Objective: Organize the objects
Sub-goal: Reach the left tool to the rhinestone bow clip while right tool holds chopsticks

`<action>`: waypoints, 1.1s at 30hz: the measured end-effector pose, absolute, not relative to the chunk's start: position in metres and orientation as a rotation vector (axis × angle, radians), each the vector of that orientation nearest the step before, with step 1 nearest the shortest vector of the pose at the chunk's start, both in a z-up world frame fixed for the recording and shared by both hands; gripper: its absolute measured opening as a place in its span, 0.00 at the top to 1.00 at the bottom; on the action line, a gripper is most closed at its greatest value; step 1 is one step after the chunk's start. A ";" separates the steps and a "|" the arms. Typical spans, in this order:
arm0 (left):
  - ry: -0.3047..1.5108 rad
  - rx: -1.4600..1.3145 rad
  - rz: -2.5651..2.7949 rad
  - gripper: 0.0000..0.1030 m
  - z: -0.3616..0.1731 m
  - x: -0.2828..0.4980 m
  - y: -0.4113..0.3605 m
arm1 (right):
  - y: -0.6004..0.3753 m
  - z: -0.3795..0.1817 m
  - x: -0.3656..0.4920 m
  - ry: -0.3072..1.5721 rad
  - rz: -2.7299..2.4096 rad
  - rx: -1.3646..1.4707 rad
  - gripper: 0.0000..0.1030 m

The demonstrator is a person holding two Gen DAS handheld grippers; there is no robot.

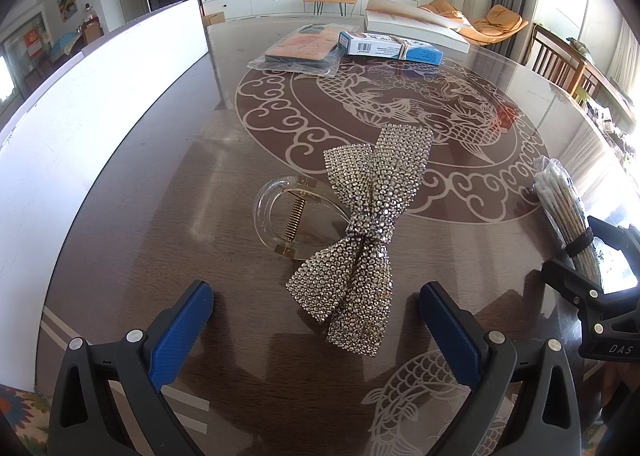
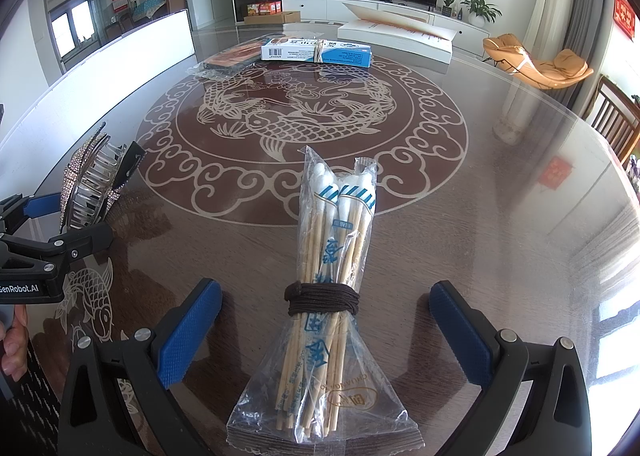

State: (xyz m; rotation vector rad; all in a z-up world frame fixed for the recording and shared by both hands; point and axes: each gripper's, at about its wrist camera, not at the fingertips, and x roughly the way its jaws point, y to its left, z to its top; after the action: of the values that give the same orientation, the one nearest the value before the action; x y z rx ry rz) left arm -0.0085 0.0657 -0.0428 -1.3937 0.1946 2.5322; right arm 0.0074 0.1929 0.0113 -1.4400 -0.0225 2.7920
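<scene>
Between the spread blue pads of each gripper, one object lies on the glossy round table (image 1: 160, 176).

Ahead of the left gripper (image 1: 316, 330), whose jaws stand wide and hold nothing, a rhinestone bow hair clip (image 1: 366, 232) rests on the tabletop; its studded, faceted bow runs from near-centre away toward the upper right, and a clear plastic claw with a coiled metal spring (image 1: 295, 217) sits on its left side. Ahead of the right gripper (image 2: 326, 330), jaws likewise wide and empty, lies a crinkled clear bag of cotton swabs (image 2: 332, 256) on wooden sticks, cinched by a dark brown cord (image 2: 322, 298); its long axis points straight away, cotton tips at the far end, flared base nearest.
</scene>
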 end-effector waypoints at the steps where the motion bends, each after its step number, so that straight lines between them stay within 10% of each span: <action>1: 0.194 -1.394 2.532 0.00 -0.043 -0.009 0.066 | 0.193 0.011 0.007 -0.023 2.792 -1.440 0.00; 33: 0.192 -1.416 2.501 0.00 -0.042 -0.010 0.065 | 0.193 0.011 0.007 -0.021 2.792 -1.441 0.00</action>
State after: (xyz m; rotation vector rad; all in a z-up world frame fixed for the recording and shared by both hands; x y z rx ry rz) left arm -0.0103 0.0654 -0.0425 -1.4162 0.1920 2.5014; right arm 0.0066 0.1929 0.0110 -1.4407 -0.0209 2.7922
